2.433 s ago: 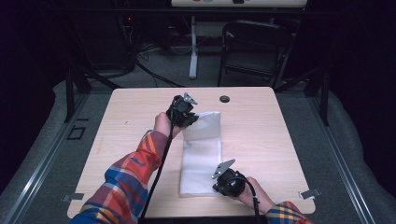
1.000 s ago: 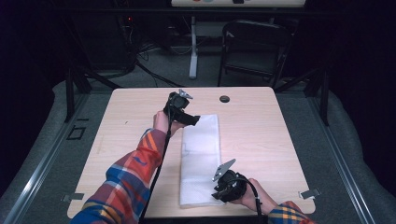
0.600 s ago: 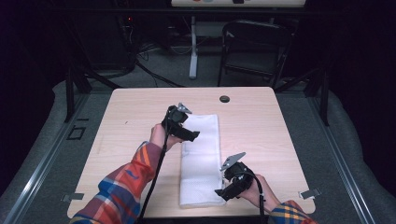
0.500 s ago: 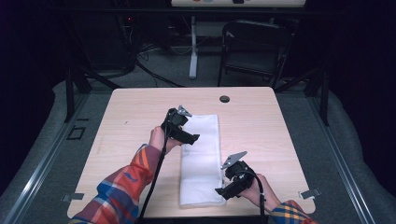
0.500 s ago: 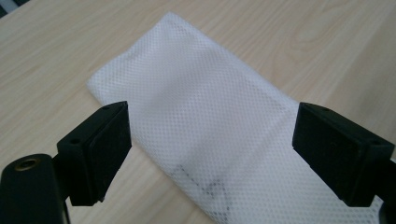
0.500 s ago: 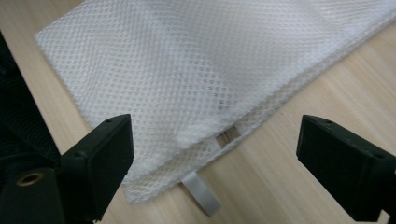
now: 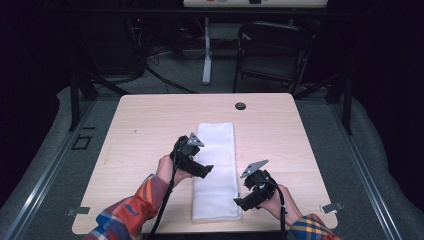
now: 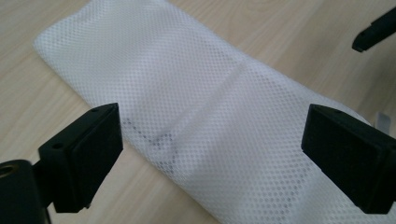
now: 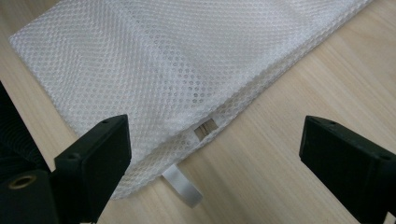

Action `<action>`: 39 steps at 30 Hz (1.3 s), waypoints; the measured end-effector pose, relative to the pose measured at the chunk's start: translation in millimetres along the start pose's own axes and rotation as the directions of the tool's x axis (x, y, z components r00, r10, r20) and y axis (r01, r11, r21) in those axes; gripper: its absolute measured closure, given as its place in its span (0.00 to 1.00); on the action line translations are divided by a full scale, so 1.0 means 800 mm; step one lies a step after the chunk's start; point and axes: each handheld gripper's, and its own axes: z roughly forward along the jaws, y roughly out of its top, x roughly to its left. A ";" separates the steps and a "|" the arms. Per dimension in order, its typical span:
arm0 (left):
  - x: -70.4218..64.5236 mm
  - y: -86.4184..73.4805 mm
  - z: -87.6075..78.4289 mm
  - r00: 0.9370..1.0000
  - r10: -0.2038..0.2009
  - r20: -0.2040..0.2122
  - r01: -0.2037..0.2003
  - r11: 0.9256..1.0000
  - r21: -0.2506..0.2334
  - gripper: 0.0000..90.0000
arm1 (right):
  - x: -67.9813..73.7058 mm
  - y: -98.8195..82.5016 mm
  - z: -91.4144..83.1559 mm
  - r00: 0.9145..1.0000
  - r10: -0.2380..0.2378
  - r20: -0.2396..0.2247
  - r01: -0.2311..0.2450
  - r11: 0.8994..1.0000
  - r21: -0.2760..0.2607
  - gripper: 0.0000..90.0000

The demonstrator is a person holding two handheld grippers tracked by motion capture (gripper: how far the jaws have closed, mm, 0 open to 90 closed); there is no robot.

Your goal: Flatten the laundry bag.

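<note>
A white mesh cloth (image 7: 216, 165) lies flat on the table as a long folded strip running away from me. My left gripper (image 7: 206, 171) hovers at the strip's left edge near its middle. Its jaws have just been opening and stand wide, with mesh (image 8: 187, 84) below them and nothing pinched (image 8: 210, 158). My right gripper (image 7: 239, 204) sits at the near right corner. Its jaws have also just opened and straddle the cloth's edge (image 9: 154, 56) and a small white loop tab (image 9: 183, 185) without touching (image 9: 212, 163).
The wooden table (image 7: 140, 125) has a dark cable hole (image 7: 240, 106) near its far edge. A black chair (image 7: 272, 50) stands behind it. Metal brackets (image 7: 331, 207) sit at the front corners. The right gripper's jaw tip (image 8: 376, 30) shows in the left gripper view.
My left gripper has come from the cloth's far end toward me along its left edge, leaving the far end lying flat. The right gripper has let go of the near corner.
</note>
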 end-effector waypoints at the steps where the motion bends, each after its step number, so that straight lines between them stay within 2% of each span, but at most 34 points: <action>1: -0.004 -0.003 -0.001 1.000 0.003 0.002 -0.003 1.000 -0.001 0.03 | 0.001 0.000 0.000 1.000 0.003 0.005 -0.003 1.000 -0.003 0.11; 7: -0.029 -0.022 -0.008 0.999 0.032 0.035 -0.032 0.999 0.001 0.03 | -0.001 -0.002 -0.004 1.000 0.005 0.013 -0.005 1.000 0.003 0.12; 8: -0.029 -0.022 -0.008 0.999 0.032 0.035 -0.032 0.999 0.001 0.03 | -0.002 -0.002 -0.005 1.000 0.002 0.013 -0.002 1.000 0.006 0.13; 9: -0.031 -0.024 -0.008 0.999 0.031 0.035 -0.030 1.000 -0.008 0.03 | -0.002 -0.002 -0.005 1.000 0.002 0.013 -0.002 1.000 0.006 0.13; 12: -0.036 -0.035 -0.003 0.996 -0.011 0.085 0.012 1.000 -0.006 0.04 | -0.002 -0.003 -0.006 1.000 0.008 0.014 -0.008 1.000 0.000 0.15; 16: -0.057 -0.045 0.007 0.995 0.032 0.095 -0.036 0.999 0.033 0.06 | -0.003 -0.003 -0.006 1.000 0.006 0.018 -0.006 1.000 0.006 0.16; 18: -0.068 -0.046 0.010 0.994 0.050 0.102 -0.054 0.998 0.036 0.07 | -0.004 -0.004 -0.006 1.000 0.010 0.021 -0.010 1.000 0.004 0.17; 19: -0.072 -0.046 0.010 0.991 0.054 0.120 -0.058 0.998 0.036 0.07 | -0.004 -0.004 -0.006 1.000 0.010 0.021 -0.010 1.000 0.004 0.17; 20: -0.077 -0.047 0.011 0.991 0.067 0.116 -0.071 0.997 0.031 0.07 | -0.004 -0.004 -0.006 1.000 0.017 0.020 -0.017 1.000 0.000 0.18; 22: -0.088 -0.052 0.014 0.987 0.091 0.134 -0.099 0.994 0.052 0.10 | -0.005 -0.005 -0.007 1.000 0.022 0.019 -0.021 1.000 -0.005 0.21; 24: -0.091 -0.054 0.015 0.986 0.101 0.131 -0.109 0.993 0.055 0.13 | -0.004 -0.005 -0.007 1.000 0.020 0.020 -0.020 1.000 -0.002 0.23; 25: -0.097 -0.055 0.015 0.982 0.118 0.146 -0.129 0.990 0.064 0.13 | -0.004 -0.005 -0.006 1.000 0.023 0.021 -0.023 1.000 0.000 0.24; 27: -0.101 -0.056 0.015 0.980 0.128 0.150 -0.138 0.989 0.060 0.16 | -0.004 -0.005 -0.006 1.000 0.021 0.018 -0.021 1.000 -0.001 0.25; 28: -0.104 -0.057 0.016 0.978 0.135 0.161 -0.147 0.987 0.064 0.16 | -0.004 -0.005 -0.006 1.000 0.018 0.012 -0.018 1.000 -0.001 0.26; 31: -0.116 -0.059 0.022 0.969 0.170 0.181 -0.187 0.979 0.082 0.18 | -0.004 -0.005 -0.005 1.000 0.011 0.012 -0.011 1.000 0.003 0.29; 33: -0.127 -0.061 0.030 0.960 0.198 0.197 -0.220 0.971 0.097 0.23 | -0.004 -0.005 -0.005 1.000 0.012 0.013 -0.012 1.000 0.014 0.32; 34: -0.127 -0.061 0.030 0.960 0.198 0.197 -0.220 0.971 0.097 0.25 | -0.004 -0.005 -0.005 1.000 0.012 0.013 -0.012 1.000 0.014 0.32; 35: -0.129 -0.061 0.032 0.957 0.207 0.202 -0.230 0.968 0.101 0.27 | -0.003 -0.005 -0.004 1.000 0.014 0.014 -0.015 1.000 0.011 0.33; 37: -0.134 -0.061 0.036 0.955 0.203 0.217 -0.228 0.968 0.100 0.30 | -0.003 -0.005 -0.004 1.000 0.013 0.010 -0.013 1.000 0.011 0.34; 38: -0.137 -0.062 0.039 0.951 0.212 0.225 -0.241 0.964 0.109 0.32 | -0.003 -0.005 -0.004 1.000 0.013 0.010 -0.013 1.000 0.013 0.34; 39: -0.137 -0.062 0.039 0.951 0.212 0.225 -0.241 0.964 0.109 0.34 | -0.003 -0.005 -0.004 1.000 0.013 0.010 -0.013 1.000 0.013 0.34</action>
